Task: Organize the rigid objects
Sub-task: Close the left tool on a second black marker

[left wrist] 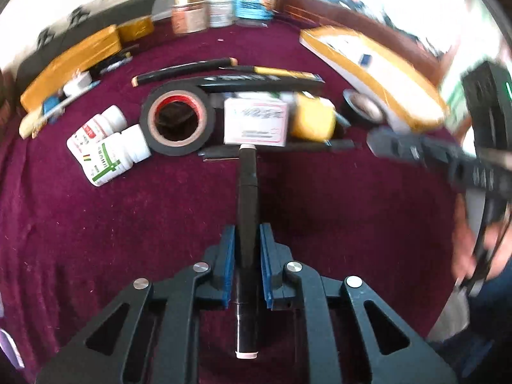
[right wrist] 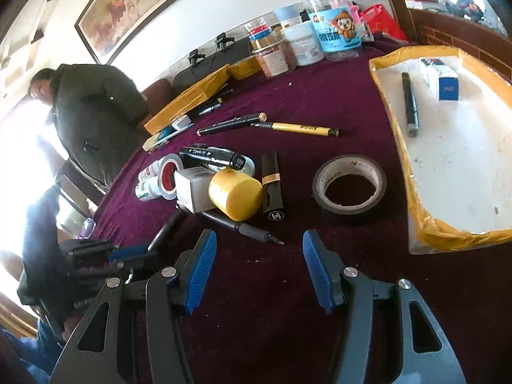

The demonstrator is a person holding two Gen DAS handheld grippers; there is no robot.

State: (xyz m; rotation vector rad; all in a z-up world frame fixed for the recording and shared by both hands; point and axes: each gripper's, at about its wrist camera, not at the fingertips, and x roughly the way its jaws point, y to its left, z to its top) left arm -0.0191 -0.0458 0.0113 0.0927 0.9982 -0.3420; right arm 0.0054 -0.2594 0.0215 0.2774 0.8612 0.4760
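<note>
My left gripper (left wrist: 247, 240) is shut on a black marker (left wrist: 247, 192) that points forward at the pile; it also shows in the right wrist view (right wrist: 128, 252). The pile on the maroon cloth holds a black tape roll (left wrist: 177, 118), two white pill bottles (left wrist: 108, 147), a white box (left wrist: 256, 121) and a yellow cylinder (left wrist: 312, 118). My right gripper (right wrist: 259, 249) is open and empty, just short of a black pen (right wrist: 243, 227), the yellow cylinder (right wrist: 235, 193), a black lipstick (right wrist: 272, 182) and a second tape roll (right wrist: 348, 184).
A white tray with a yellow rim (right wrist: 412, 192) at the right holds a marker (right wrist: 410, 104) and a small box (right wrist: 443, 81). Jars (right wrist: 332, 28) stand at the back. Pens (right wrist: 299, 128) and flat yellow boxes (right wrist: 188, 96) lie beyond the pile. A person (right wrist: 92, 115) stands at the left.
</note>
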